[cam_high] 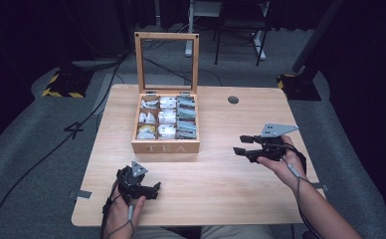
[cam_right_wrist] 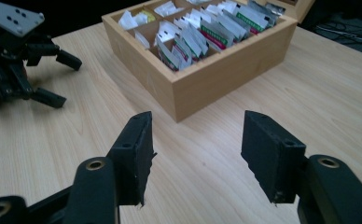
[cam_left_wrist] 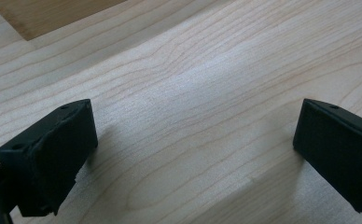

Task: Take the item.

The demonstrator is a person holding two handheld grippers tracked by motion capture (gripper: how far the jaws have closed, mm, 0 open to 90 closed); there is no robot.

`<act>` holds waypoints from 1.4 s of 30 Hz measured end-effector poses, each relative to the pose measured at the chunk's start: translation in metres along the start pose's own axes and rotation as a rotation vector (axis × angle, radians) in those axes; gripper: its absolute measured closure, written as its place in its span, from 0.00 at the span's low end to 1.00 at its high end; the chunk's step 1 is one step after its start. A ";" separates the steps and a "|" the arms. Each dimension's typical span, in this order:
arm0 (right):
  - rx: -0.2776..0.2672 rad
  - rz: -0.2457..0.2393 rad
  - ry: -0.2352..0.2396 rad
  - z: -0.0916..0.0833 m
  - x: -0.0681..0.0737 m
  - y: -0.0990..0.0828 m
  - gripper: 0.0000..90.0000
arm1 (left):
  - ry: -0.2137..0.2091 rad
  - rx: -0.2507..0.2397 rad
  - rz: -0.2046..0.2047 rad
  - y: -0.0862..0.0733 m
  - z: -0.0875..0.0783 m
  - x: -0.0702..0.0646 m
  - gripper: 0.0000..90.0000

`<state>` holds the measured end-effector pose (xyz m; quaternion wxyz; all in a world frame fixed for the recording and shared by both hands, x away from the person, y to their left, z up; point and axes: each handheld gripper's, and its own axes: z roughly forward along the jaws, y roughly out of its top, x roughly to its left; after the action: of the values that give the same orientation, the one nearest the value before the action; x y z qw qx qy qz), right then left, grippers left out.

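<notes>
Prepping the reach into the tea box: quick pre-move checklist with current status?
1. Tea box lid open: ok, it stands upright behind the compartments.
2. Right claw open and empty: ok.
3. Left claw open and empty: ok, low over the table.
4. Path from right claw to box: ok, bare wood between.
5. Tea bags reachable: ok, standing in the compartments.
6. Which bag to take: cannot tell.

1. Your left gripper sits low over the table, jaws wide apart, nothing between them.
2. Bare light wood grain runs between the two black jaws; each casts a soft shadow on it.
3. Top left corner: a darker wooden box edge, well apart from the jaws.
</notes>
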<state>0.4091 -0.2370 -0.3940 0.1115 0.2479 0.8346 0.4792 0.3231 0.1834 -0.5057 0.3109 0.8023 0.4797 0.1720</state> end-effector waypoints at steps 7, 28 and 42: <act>0.007 -0.025 0.038 0.026 0.002 0.028 0.50 | 0.001 0.000 -0.001 0.000 0.000 0.000 0.00; 0.089 -0.107 0.145 0.108 0.035 0.093 0.49 | 0.011 -0.003 -0.020 0.001 0.001 -0.002 0.00; 0.114 -0.061 0.154 0.148 0.030 0.112 0.49 | 0.019 0.001 -0.026 0.003 0.002 -0.003 0.00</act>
<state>0.4804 -0.0643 -0.3728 0.0475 0.1908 0.8737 0.4450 0.3248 0.1795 -0.5056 0.3082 0.7944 0.4932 0.1751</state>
